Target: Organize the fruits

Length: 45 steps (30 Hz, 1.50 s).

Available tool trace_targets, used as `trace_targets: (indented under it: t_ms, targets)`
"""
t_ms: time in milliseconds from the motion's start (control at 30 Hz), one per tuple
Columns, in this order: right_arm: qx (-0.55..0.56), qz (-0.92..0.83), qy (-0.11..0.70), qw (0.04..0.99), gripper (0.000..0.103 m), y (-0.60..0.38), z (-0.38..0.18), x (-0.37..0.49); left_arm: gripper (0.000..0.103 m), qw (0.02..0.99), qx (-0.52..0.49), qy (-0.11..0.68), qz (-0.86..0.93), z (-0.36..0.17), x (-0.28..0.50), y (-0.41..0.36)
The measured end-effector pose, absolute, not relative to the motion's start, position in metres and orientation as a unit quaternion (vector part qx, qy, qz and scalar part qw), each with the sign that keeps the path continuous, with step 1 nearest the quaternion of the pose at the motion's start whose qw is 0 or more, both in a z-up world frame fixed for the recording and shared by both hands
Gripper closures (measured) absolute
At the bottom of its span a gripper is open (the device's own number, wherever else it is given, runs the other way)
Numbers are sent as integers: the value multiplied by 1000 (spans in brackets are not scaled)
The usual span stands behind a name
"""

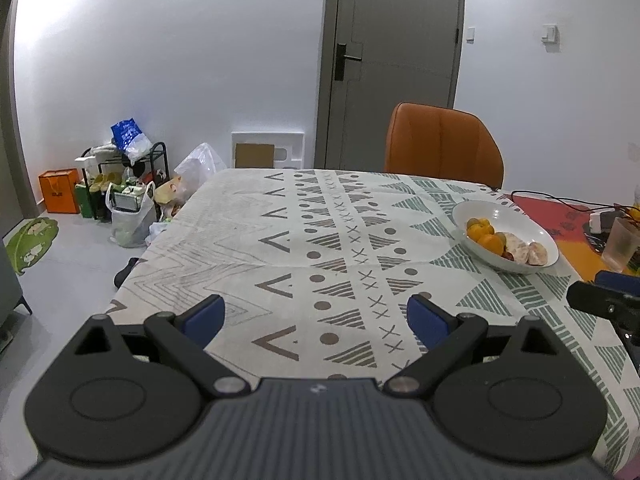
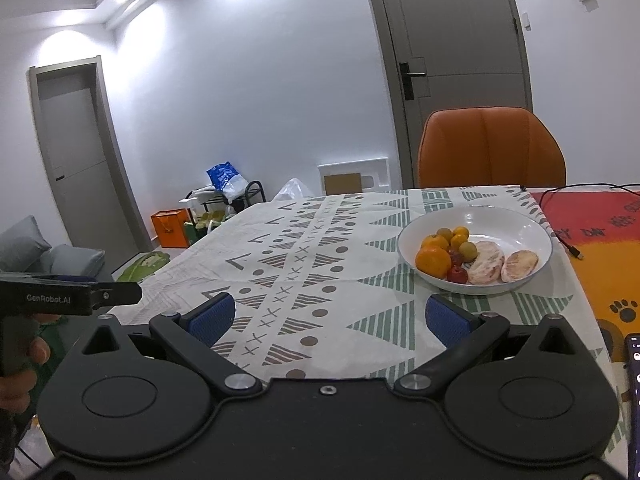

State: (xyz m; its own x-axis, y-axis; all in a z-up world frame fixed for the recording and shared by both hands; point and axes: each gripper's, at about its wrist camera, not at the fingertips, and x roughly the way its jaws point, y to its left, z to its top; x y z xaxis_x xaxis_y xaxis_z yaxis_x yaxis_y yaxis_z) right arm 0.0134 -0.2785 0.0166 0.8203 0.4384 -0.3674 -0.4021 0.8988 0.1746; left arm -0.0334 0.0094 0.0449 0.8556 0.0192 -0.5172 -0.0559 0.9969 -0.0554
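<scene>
A white bowl stands on the patterned tablecloth and holds several fruits: oranges, small green-brown fruits, small red fruits and two peeled citrus pieces. The bowl also shows in the left wrist view at the right. My left gripper is open and empty over the cloth, left of the bowl. My right gripper is open and empty, in front of the bowl and a little left of it.
An orange chair stands behind the table. A red-orange mat with a black cable lies right of the bowl. A cup and a phone sit at the right. Bags and a rack stand on the floor at left.
</scene>
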Motion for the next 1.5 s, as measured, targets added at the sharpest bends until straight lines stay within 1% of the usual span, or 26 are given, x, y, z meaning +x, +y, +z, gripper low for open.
trace_targets:
  t_ms: [67,100,133,1500]
  targets:
    - [45,220,204,953,0,-279,17,14,6,963,-34,266,17,45,-35,9]
    - [45,220,204,953,0,-279,17,14,1,963,-35,266,15,45,-35,9]
    - [45,220,204,953,0,-279,16,14,0,963,-37,266,12,45,-35,9]
    - [32,223,199,954,0,-275,20,10,0,966,-33,256,6,51,-39,6]
